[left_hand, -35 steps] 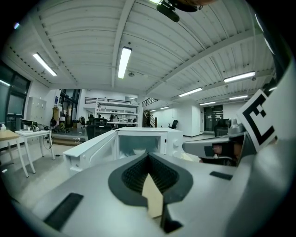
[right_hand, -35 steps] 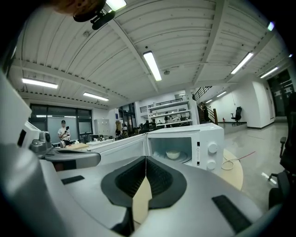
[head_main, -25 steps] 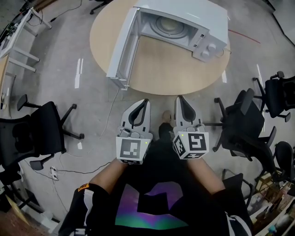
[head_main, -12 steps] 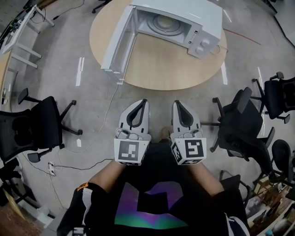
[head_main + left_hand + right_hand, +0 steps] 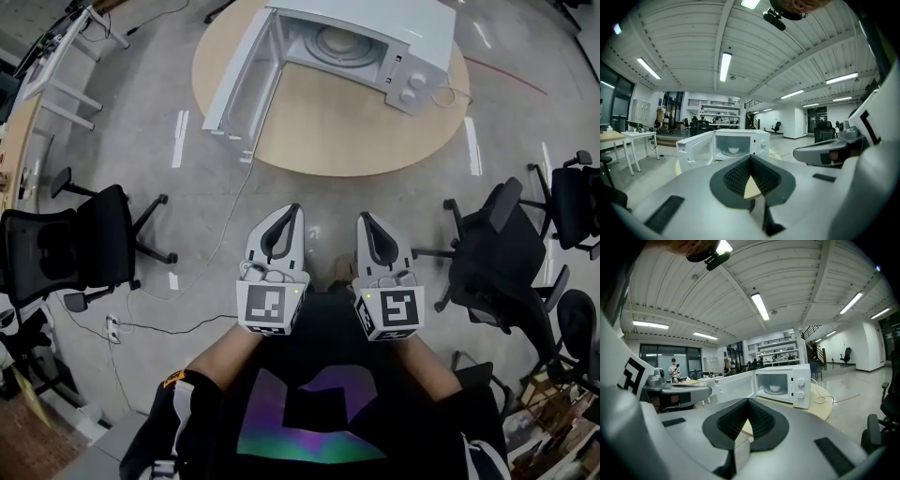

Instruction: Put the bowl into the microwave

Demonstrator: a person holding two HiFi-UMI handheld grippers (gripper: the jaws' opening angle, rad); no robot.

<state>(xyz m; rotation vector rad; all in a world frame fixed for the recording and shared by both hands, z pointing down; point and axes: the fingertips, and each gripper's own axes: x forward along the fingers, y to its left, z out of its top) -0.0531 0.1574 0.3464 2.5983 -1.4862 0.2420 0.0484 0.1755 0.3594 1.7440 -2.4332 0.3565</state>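
Only the gripper views plainly showed the bowl [image 5: 774, 388], inside the open microwave [image 5: 412, 21], well beyond the left gripper [image 5: 293, 210] and right gripper [image 5: 364, 217], both clenched on nothing.

You're standing in a large open-plan office or lab hall. The round wooden surface [image 5: 328, 131] carrying the microwave [image 5: 375, 42] sits on a bare concrete floor [image 5: 122, 164]. Black swivel chairs stand to its left [image 5: 80, 248] and right [image 5: 502, 248], and a white desk frame [image 5: 58, 49] stands further left. Beyond the surface, long strip lights [image 5: 724, 66] hang on a ribbed white ceiling. Shelving [image 5: 780, 351] and a staircase [image 5: 812, 331] line the far end.
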